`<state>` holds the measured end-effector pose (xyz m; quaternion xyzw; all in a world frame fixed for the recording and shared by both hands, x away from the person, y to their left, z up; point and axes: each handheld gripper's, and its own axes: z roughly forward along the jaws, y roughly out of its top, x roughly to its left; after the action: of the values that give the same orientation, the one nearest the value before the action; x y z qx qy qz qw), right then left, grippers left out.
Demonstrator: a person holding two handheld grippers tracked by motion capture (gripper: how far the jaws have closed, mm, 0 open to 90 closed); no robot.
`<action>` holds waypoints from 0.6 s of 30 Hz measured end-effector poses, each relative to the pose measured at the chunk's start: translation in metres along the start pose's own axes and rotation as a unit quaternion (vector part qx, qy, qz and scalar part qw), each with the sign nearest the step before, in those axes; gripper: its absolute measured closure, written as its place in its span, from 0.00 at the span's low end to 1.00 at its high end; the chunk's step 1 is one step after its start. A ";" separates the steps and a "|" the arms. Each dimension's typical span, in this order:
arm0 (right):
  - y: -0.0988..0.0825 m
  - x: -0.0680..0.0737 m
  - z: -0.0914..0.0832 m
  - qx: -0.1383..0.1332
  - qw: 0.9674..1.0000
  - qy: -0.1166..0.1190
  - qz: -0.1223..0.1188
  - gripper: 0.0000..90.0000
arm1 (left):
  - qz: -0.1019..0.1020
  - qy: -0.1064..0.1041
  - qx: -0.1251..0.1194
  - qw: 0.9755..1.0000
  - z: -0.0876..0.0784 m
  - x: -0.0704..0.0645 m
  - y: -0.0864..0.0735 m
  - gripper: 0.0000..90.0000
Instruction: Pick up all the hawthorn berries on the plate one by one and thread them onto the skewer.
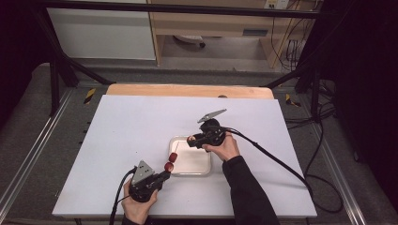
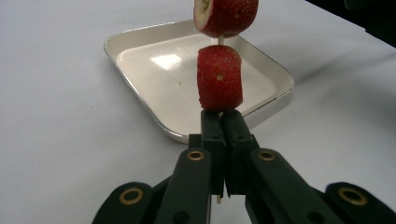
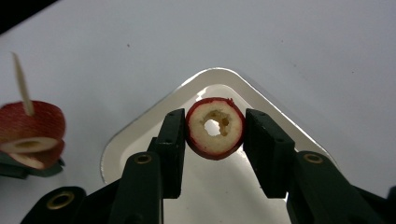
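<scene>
No readable brand or label on anything. White tray (image 1: 190, 169) at counter (image 1: 122, 136) centre, nothing lying in it. Left hand-held gripper (image 2: 219, 122) clamped tight on skewer (image 2: 221, 41), near-left of tray; two red fruit slices (image 2: 219, 84) threaded on it. Right hand-held gripper (image 3: 214, 130) part-closed, pinching cored fruit ring (image 3: 215, 128) above tray's far edge.

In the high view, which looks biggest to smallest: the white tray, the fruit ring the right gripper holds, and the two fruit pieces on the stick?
1. White tray.
2. Two skewered pieces together.
3. Fruit ring, roughly one piece's size.
</scene>
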<state>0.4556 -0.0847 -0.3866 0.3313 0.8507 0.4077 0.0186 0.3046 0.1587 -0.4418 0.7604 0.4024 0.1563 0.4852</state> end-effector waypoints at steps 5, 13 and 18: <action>-0.012 0.004 -0.013 -0.061 0.997 0.020 0.049 0.67 | 0.002 -0.004 -0.001 1.000 0.002 -0.005 0.000 0.99; -0.027 0.008 -0.031 -0.160 0.980 0.034 0.114 0.67 | 0.004 -0.013 -0.002 1.000 0.008 -0.015 0.001 0.99; -0.031 0.011 -0.035 -0.207 0.968 0.040 0.138 0.67 | 0.001 -0.019 0.002 1.000 0.014 -0.022 0.001 0.99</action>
<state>0.4191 -0.1159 -0.3830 0.4182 0.6935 0.5867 -0.0034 0.3000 0.1328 -0.4439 0.7643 0.3931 0.1416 0.4912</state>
